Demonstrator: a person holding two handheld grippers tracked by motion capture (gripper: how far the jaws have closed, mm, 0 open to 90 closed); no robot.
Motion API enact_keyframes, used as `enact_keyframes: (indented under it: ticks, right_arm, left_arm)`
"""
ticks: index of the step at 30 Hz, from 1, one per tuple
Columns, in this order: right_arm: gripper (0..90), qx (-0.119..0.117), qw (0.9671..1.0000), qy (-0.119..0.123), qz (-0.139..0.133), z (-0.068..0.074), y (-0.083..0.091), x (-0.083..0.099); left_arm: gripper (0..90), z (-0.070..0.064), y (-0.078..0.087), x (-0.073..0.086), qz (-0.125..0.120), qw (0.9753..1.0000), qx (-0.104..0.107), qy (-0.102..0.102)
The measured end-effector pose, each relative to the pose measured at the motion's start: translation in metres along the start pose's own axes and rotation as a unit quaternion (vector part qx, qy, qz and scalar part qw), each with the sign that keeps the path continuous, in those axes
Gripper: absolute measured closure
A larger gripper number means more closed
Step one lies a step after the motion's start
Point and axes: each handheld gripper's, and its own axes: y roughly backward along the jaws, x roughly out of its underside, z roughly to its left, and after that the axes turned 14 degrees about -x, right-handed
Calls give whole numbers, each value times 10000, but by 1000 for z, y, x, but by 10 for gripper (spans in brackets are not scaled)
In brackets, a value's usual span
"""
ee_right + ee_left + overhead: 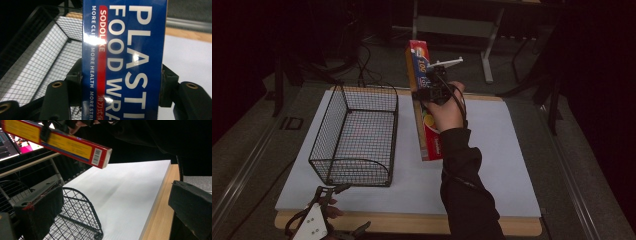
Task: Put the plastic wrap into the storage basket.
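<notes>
Right hand-held gripper (428, 82) clamped (left hand-held gripper (324, 197) agape)

High view looks down over table (512, 150), both claw views close, all sharing wire basket (354, 135)

Wooden table (512, 227), white board (507, 165) covering most of it, black wire basket (354, 135) standing on the board's left

A red-and-yellow box (62, 143) hangs at eleven o'clock above the white board (125, 195); wire basket (80, 220) at seven.
</notes>
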Motion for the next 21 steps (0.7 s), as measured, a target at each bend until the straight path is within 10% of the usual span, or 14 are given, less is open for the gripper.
enact_keyframes:
  ticks: [10,21]
  right_arm:
    - [397,-439,9964,671,-274,42,-4,-7]
    - [397,-1051,9813,1482,-641,85,-20,-10]
  left_arm:
    - [6,0,0,1,11,10000,7,11]
    - [6,1,1,1,6,10000,18,10]
